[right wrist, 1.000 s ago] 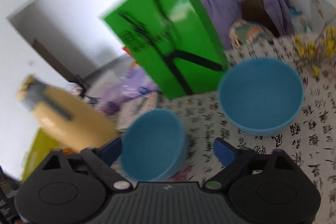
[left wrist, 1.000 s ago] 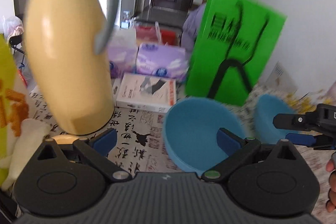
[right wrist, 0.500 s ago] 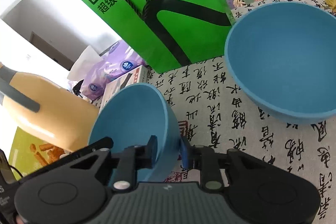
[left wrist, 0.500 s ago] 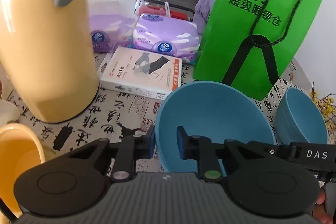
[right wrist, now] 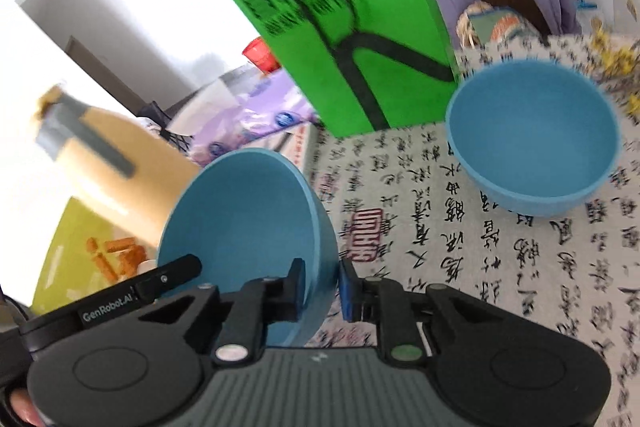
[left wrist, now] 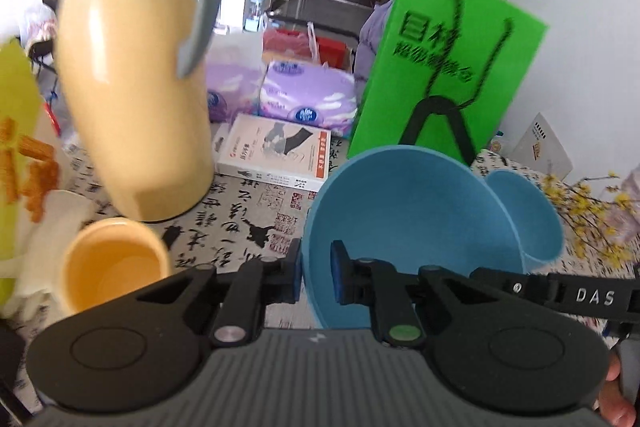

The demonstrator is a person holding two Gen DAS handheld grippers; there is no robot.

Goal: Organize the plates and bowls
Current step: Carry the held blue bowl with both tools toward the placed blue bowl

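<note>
Both grippers pinch the rim of the same blue bowl, held tilted above the table. My left gripper is shut on its left rim, one pad inside, one outside. My right gripper is shut on the bowl's right rim, and its arm crosses the left wrist view at lower right. A second blue bowl sits upright on the calligraphy tablecloth to the right; in the left wrist view this bowl shows partly behind the held one.
A tall yellow thermos jug stands at left with a yellow cup before it. A green paper bag stands behind the bowls. A white box, purple tissue packs and yellow flowers lie around.
Both grippers went from open to shut on the bowl's rim a second ago. Since half a second ago the bowl has been lifted and pulled back, and the views have drawn away.
</note>
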